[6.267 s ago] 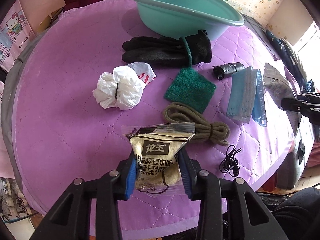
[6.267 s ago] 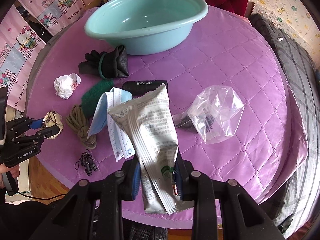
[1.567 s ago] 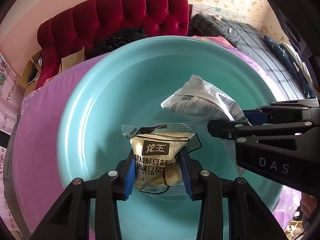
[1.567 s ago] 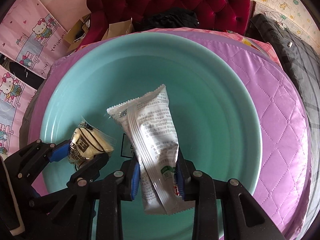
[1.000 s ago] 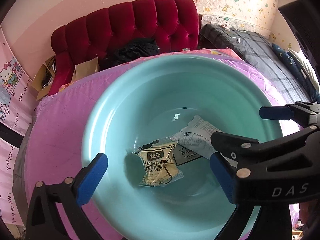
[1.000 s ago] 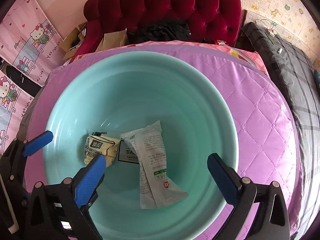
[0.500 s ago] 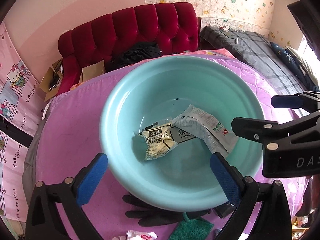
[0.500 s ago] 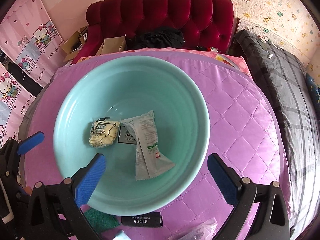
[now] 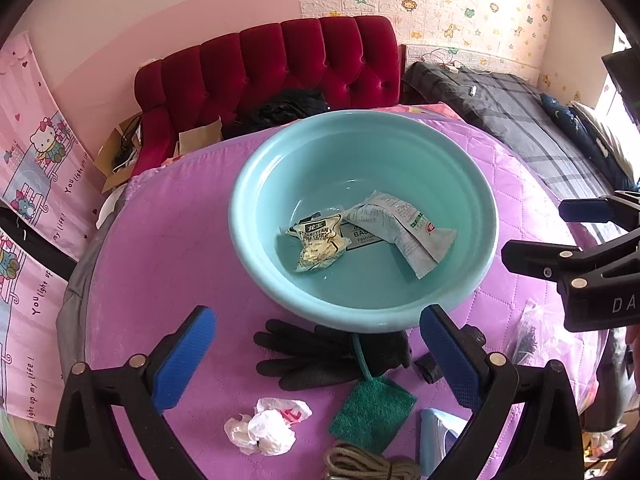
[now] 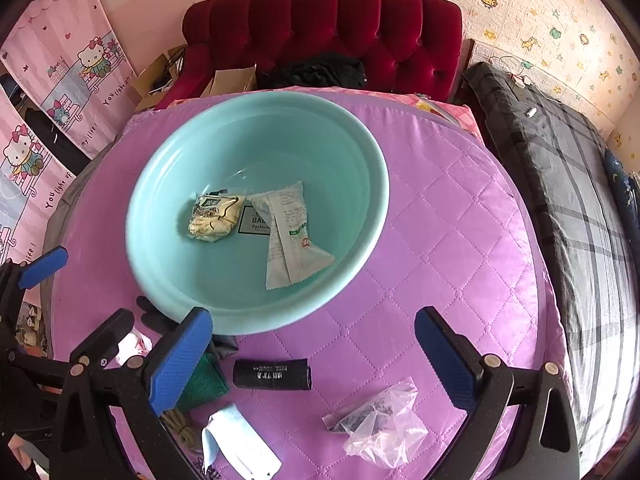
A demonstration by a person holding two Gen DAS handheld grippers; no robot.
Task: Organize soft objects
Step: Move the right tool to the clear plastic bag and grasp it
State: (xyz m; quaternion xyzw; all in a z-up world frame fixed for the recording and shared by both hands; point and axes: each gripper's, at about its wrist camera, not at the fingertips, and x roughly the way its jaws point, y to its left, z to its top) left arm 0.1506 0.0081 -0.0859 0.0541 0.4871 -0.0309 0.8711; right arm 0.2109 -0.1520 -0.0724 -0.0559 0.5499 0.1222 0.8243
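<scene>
From the left wrist, our left gripper (image 9: 316, 360) has its fingers wide apart and empty, the glove (image 9: 320, 354) lying right between them, long axis across the fingers, against the basin (image 9: 360, 312). Two packets (image 9: 320, 242) lie inside.

From the right wrist, our right gripper (image 10: 314, 364) is spread too, the black roll (image 10: 272, 374) sideways between its fingers, the clear bag (image 10: 380, 420) just nearer on the surface (image 10: 460, 240).
</scene>
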